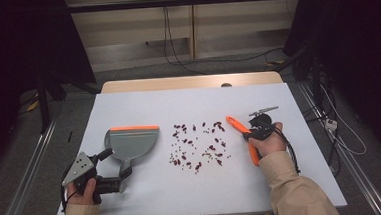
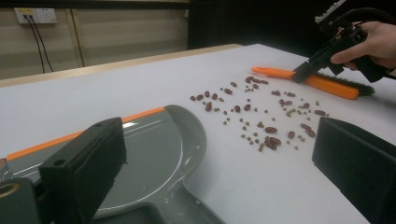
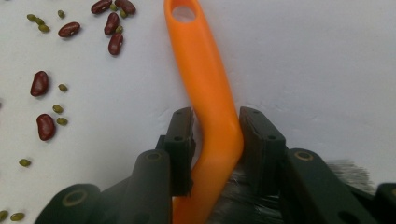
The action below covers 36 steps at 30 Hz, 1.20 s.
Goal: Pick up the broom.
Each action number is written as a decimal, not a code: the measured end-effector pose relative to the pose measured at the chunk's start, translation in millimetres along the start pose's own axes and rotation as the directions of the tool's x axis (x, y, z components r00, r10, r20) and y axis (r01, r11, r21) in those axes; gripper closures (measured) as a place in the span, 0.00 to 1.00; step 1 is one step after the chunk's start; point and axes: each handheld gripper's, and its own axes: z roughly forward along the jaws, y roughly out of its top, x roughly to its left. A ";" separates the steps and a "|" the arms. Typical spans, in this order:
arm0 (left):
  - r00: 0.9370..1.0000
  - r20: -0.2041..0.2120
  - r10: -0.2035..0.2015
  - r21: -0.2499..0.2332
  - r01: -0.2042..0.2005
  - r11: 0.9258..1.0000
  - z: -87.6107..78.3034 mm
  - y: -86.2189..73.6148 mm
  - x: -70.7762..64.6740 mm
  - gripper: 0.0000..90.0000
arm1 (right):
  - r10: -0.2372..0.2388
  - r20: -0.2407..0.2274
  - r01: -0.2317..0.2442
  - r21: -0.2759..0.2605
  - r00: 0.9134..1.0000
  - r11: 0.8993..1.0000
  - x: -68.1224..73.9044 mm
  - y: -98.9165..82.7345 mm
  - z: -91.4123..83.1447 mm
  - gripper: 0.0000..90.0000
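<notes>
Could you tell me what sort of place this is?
Probably a lab recording bench: a white-topped table ringed by black curtains, trailing black cables, and a staged spill of red and green beans.

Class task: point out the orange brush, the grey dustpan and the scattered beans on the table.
orange brush (image 3: 205, 79): right gripper view, on its handle.
grey dustpan (image 1: 132, 143): high view, on its pan.
scattered beans (image 1: 199, 146): high view, middle of the scatter.
</notes>
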 end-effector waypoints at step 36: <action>1.000 -0.015 -0.001 -0.013 0.001 1.000 -3.7 0.3 0.2 0.03 | 0.023 -0.006 -0.024 -0.099 1.000 0.995 -3.3 -1.7 -16.8 0.77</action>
